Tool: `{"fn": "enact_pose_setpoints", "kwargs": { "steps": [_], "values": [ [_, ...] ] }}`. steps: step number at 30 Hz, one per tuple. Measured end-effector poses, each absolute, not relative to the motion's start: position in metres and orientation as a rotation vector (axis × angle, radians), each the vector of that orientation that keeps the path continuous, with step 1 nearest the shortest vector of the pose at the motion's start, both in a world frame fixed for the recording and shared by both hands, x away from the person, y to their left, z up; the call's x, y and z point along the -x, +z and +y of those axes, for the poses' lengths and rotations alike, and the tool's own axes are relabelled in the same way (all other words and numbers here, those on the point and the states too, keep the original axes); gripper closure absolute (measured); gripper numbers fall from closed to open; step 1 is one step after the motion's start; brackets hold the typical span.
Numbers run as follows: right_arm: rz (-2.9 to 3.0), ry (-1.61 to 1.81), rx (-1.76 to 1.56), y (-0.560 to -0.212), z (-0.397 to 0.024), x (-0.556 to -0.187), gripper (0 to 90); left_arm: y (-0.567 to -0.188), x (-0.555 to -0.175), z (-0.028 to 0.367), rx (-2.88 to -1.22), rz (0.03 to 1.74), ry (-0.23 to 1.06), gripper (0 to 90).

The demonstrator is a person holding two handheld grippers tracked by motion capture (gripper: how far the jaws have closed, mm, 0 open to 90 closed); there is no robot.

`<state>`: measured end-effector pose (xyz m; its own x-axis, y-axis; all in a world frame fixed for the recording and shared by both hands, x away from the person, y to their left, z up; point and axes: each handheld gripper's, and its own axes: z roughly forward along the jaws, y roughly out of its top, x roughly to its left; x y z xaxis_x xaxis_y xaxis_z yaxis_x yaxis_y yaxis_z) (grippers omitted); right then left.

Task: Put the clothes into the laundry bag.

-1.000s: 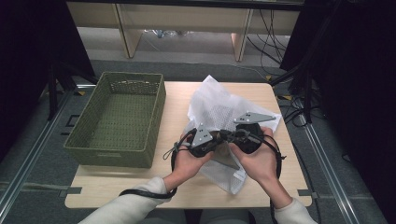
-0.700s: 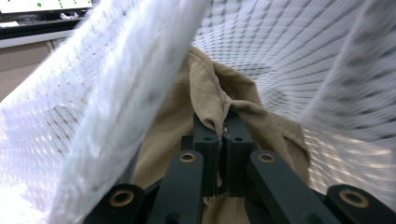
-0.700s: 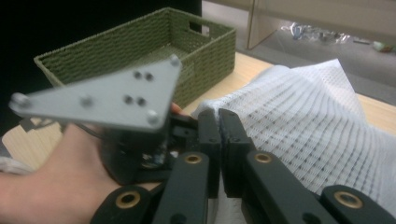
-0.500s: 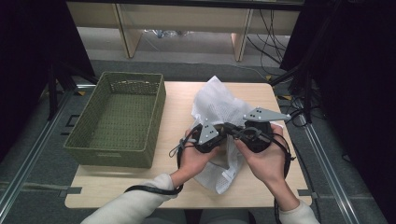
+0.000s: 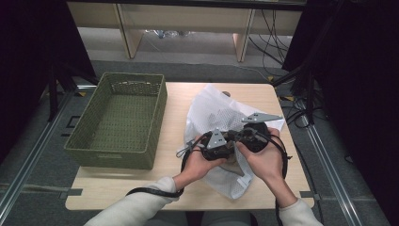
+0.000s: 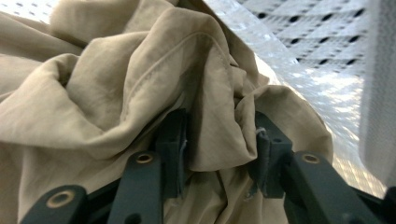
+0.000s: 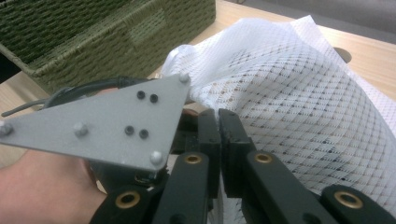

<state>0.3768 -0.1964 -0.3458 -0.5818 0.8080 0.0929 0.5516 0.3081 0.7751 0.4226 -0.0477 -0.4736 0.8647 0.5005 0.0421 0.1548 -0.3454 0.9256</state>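
Observation:
A white mesh bag [image 5: 214,110] lies on the wooden table [image 5: 179,188], and both hands hold grippers at its near side. In the left gripper view a crumpled beige garment [image 6: 116,79] lies inside the mesh. My left gripper [image 6: 217,140] has just been opening. Its jaws stand apart with a loose fold of the beige cloth between the pads [image 6: 173,144]. My right gripper [image 7: 218,126] is shut on the edge of the mesh bag [image 7: 299,93], pinching the net. The left gripper's grey plate [image 7: 93,121] sits just to its left.
An empty green woven basket [image 5: 113,157] stands on the left half of the table, close to the bag; its corner also shows in the right gripper view [image 7: 93,42]. Cables trail from both grippers. Shelving legs and wires stand beyond the table's far edge.
The left hand has sunk a little toward the bag and the right has shifted slightly right. The mesh bag has slumped and narrowed.

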Motion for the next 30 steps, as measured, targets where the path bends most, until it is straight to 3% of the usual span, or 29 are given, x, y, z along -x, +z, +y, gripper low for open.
{"fn": "enact_pose_setpoints", "kwargs": {
  "steps": [10, 15, 24, 30],
  "values": [
    [2.251, 1.14, -1.239, -0.35, -0.2, -0.379, 89.8, -0.47, -0.41, -0.037, -2.01, 0.423, 0.381, 42.9],
    [2.253, 1.128, -1.209, -0.347, -0.202, -0.379, 89.8, -0.47, -0.397, -0.026, -2.027, 0.474, 0.409, 42.3],
    [2.26, 1.137, -1.201, -0.348, -0.199, -0.379, 89.8, -0.475, -0.38, -0.009, -2.074, 0.559, 0.381, 48.3],
    [2.267, 1.133, -1.2, -0.348, -0.199, -0.379, 89.8, -0.476, -0.376, -0.007, -2.102, 0.556, 0.393, 68.5]
  ]
}}
